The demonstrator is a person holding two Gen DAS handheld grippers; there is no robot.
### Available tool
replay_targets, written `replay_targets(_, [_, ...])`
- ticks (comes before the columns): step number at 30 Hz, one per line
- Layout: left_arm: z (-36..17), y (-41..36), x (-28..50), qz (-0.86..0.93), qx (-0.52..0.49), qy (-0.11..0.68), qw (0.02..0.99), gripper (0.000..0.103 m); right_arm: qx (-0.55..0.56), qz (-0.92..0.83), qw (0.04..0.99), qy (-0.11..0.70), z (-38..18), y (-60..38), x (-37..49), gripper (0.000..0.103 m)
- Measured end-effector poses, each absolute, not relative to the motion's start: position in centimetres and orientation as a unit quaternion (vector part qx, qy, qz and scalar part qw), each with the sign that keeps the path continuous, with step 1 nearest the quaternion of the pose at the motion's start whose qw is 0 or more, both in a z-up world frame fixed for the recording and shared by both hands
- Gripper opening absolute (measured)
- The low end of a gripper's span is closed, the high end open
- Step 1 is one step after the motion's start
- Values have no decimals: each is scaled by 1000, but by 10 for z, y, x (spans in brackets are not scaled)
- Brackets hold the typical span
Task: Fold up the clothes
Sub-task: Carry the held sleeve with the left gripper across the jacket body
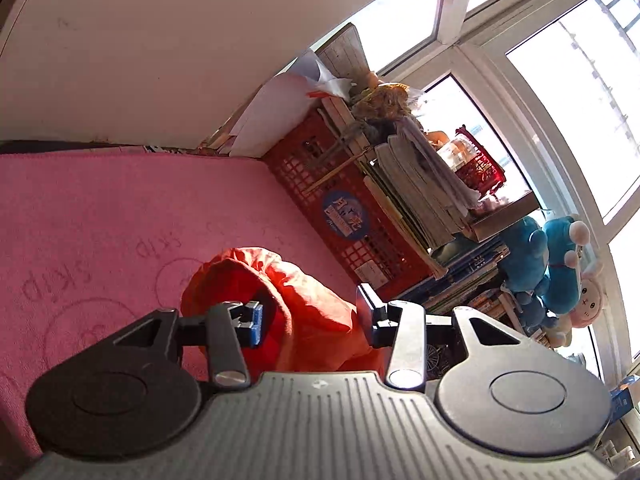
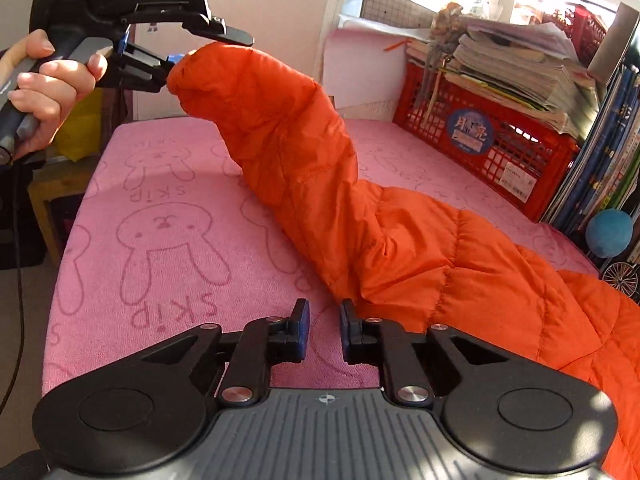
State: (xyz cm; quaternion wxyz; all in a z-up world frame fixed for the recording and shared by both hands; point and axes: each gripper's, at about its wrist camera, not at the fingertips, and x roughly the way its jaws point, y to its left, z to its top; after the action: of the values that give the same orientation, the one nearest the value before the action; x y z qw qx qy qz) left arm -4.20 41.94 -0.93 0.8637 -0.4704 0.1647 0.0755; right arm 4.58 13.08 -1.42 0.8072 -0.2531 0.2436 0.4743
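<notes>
1. Two grippers are at work: your left gripper (image 2: 180, 58) is raised above the far left side of the table, held in your hand (image 2: 48, 80), and your right gripper (image 2: 324, 330) sits low over the near edge of the pink towel (image 2: 160, 240).
2. Your left gripper's fingers stand about half open around the cuff of the orange puffer jacket's sleeve (image 2: 280, 120); the left wrist view shows the bunched sleeve end (image 1: 304, 300) between the two pads, one pad pressed into the fabric and the other at its edge, so the sleeve end hangs from that grip.
3. Your sleeve rises from the towel in an arch, lifted clear at the cuff and coming down to the jacket body.
4. Your orange puffer jacket (image 2: 500, 280) lies on the towel at the right, its body spreading toward the near right corner.
5. Your right gripper's fingers are drawn close together with only a narrow gap, and nothing is between them; the jacket's edge lies just beside the right finger, whether touching you cannot tell.
6. Behind the jacket stands a red plastic crate (image 2: 480, 136) with a stack of books and papers (image 2: 520, 64) on top.
</notes>
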Motion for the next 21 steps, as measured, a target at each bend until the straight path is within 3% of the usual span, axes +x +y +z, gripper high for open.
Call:
replay_targets(1, [-18,420,-39,69,-483,178,854,62,-255,478,805,241,-14,130,42,17])
replay_targets(3, [-37,421,-32,66,-508,195,836,62,-252,494,797,238,-12,127,36,19])
replay_targets(4, [-39,421,-31,73,-510,190,836,42,-247,505,793,235,-9,125,33,22])
replay_targets(5, [-40,420,-31,81,-509,181,838,15,-239,512,792,229,-4,120,31,24])
replay_targets(6, [-35,421,-30,82,-502,173,844,10,-232,518,793,222,1,115,28,30])
replay_targets(11, [43,431,-52,37,-392,37,919,10,-183,475,839,193,29,83,52,39])
replay_targets(13, [60,432,-58,38,-343,20,938,10,-129,439,864,209,29,67,76,43])
replay_targets(17, [49,429,-38,130,-240,125,954,10,-14,357,902,244,27,35,126,44])
replay_targets(21, [-3,434,-6,200,-207,248,925,10,2,287,919,271,9,13,148,45])
